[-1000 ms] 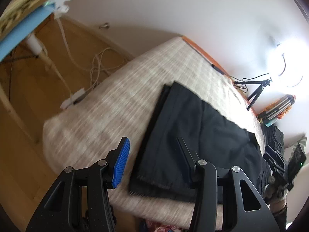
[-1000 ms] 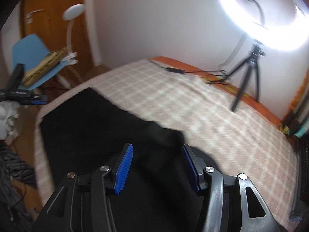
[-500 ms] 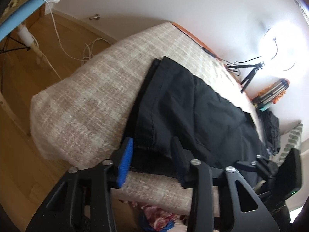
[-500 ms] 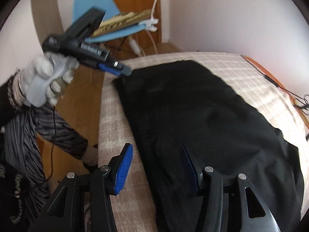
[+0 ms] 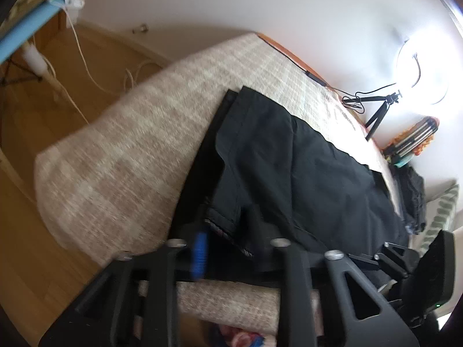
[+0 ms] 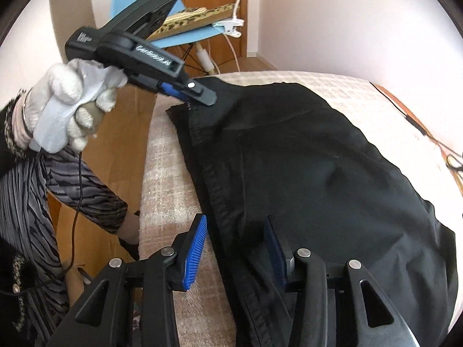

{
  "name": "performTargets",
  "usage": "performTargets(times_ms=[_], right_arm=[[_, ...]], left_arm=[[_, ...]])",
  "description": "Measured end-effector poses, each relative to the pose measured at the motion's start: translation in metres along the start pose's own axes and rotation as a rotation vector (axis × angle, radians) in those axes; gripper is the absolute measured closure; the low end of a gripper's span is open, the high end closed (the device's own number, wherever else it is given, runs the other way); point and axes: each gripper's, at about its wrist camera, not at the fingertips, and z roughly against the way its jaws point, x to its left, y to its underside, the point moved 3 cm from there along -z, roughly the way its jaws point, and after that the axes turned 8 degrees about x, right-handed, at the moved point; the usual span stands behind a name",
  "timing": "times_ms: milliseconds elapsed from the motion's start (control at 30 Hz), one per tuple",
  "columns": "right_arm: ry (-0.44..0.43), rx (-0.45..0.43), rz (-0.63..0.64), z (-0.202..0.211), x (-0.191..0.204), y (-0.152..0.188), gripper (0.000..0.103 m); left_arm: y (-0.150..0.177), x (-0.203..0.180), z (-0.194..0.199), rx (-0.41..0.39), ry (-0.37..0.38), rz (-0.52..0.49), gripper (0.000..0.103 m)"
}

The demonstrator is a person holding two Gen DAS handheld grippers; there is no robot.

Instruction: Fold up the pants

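Pants (image 6: 303,173) black, spread flat on checked bed (image 5: 139,150), left gripper (image 5: 228,234) fingers clamped on lifted hem corner, right gripper (image 6: 237,248) fingers apart straddling near side seam

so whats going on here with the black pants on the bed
A person with a handheld gripper in each hand is folding black pants spread on a checked bed cover. The left gripper is pinching the hem at the far corner. The right gripper is open, straddling the near edge.
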Motion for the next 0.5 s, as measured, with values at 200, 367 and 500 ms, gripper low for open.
performTargets(times_ms=[200, 367, 500], right_arm=[[-0.017, -0.009, 0.008, 0.003, 0.003, 0.0, 0.098], [-0.018, -0.001, 0.028, 0.005, 0.01, 0.0, 0.1], [-0.036, 0.009, -0.001, 0.004, 0.005, 0.0, 0.094]], left_arm=[[0.015, 0.004, 0.011, -0.034, -0.014, -0.003, 0.095], [0.024, 0.013, 0.008, -0.029, -0.005, 0.042, 0.094], [0.021, 0.025, 0.02, -0.037, -0.007, 0.115, 0.065]])
